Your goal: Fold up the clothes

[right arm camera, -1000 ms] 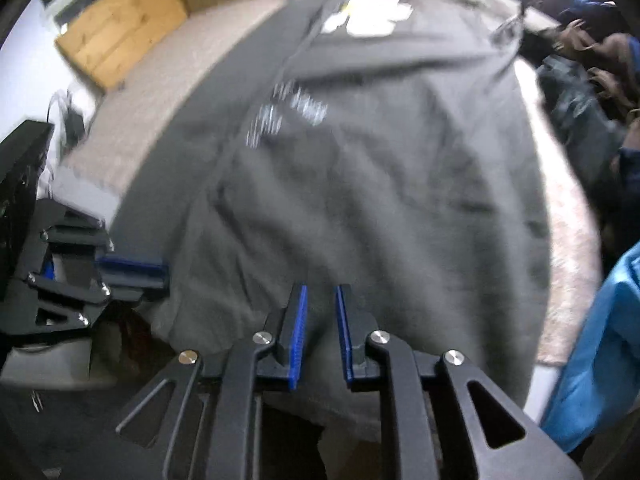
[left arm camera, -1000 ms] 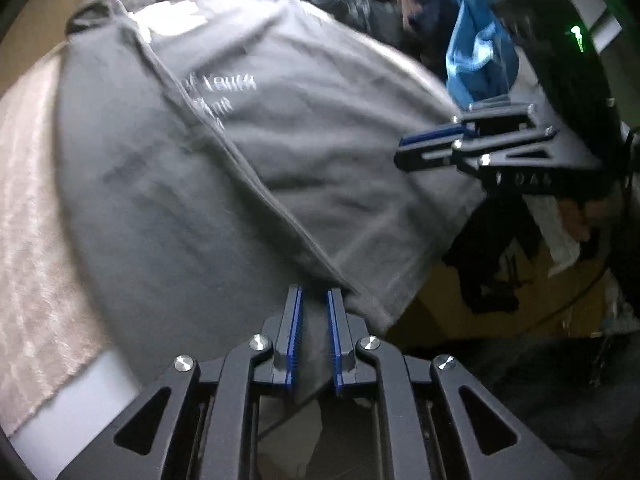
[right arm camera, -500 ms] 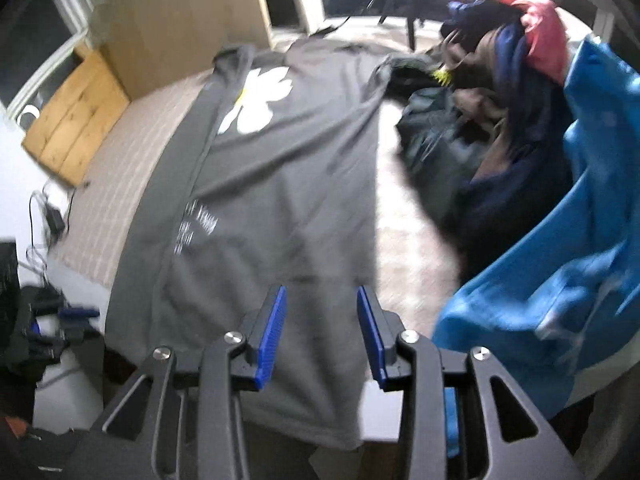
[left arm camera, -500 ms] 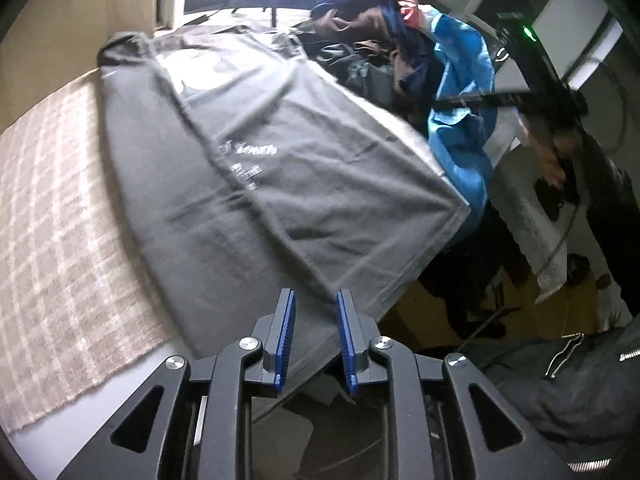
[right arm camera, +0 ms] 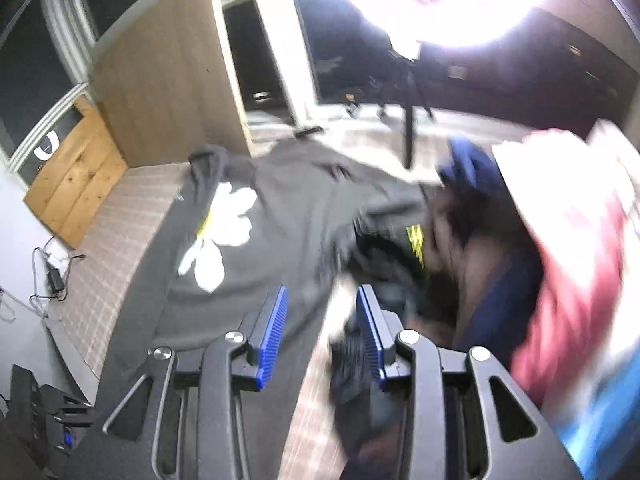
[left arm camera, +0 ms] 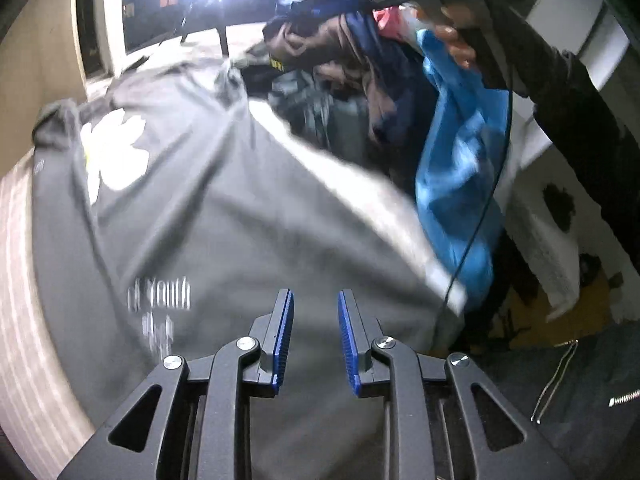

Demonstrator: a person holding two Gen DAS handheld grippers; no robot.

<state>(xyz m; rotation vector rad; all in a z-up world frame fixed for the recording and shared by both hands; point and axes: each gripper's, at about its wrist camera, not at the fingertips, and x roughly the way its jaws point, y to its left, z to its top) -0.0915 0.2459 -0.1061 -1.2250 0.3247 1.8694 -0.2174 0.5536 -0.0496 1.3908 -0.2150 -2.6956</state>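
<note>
— Where's the shirt?

— The dark grey T-shirt lies spread flat, soft and lightly creased, straight ahead of and below the left tongs, on a pale checked woven cover. A white flower print sits farther out, blurred white lettering just left of the blue ribbed pads.

— And the tongs?

— Left ones released, gripping nothing. The right tongs are parted too, over the shirt's right edge, with a crumpled heap of clothes to their right, a bright blue garment draped beside it.
</note>
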